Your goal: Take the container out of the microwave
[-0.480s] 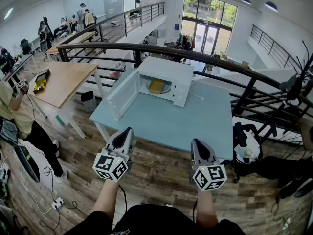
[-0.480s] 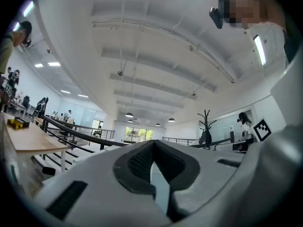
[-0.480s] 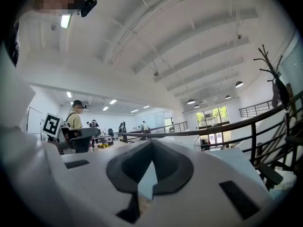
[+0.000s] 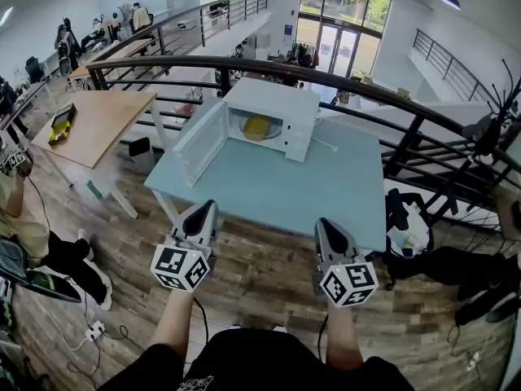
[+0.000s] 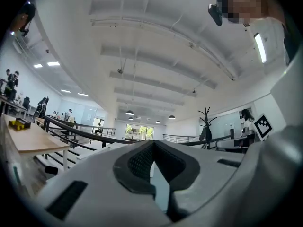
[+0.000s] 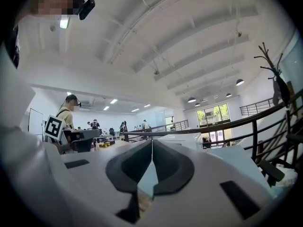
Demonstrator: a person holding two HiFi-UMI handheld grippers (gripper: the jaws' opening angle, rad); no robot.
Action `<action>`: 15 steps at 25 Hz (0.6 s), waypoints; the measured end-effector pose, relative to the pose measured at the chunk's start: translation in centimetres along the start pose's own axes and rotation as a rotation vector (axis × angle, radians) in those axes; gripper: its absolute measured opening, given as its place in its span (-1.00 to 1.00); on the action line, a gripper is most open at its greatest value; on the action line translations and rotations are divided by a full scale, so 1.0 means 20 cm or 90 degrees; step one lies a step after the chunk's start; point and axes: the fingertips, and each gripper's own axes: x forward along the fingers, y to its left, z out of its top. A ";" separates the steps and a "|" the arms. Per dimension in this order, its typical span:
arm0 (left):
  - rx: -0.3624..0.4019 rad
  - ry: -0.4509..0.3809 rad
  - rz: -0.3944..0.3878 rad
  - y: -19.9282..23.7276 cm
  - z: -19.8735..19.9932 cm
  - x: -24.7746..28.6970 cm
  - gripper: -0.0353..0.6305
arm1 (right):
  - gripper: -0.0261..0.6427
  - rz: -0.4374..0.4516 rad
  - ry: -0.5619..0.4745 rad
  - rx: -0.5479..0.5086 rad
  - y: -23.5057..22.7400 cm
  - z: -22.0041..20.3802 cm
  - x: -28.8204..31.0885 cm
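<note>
The yellow container (image 4: 259, 126) is sitting inside the microwave (image 4: 277, 100), its door hanging open, on the table (image 4: 277, 194). Well apart from it, the left tongs (image 4: 203, 212) and right tongs (image 4: 327, 228) are hovering closed, gripping nothing.

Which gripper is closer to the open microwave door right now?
Left. The left gripper is short of the table, roughly in line with the open microwave door. The right gripper is also short of the table, well off to the door's right.

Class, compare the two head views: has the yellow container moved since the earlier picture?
No. The yellow container still sits in the same spot inside the open microwave.
</note>
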 end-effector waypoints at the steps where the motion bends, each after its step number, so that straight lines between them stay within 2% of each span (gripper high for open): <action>1: -0.002 0.001 -0.001 0.01 0.00 -0.01 -0.87 | -0.90 0.000 0.001 0.001 0.01 0.00 0.00; 15: -0.006 -0.003 -0.030 0.21 0.01 -0.14 -0.87 | -0.90 0.002 0.002 0.008 0.26 -0.04 0.14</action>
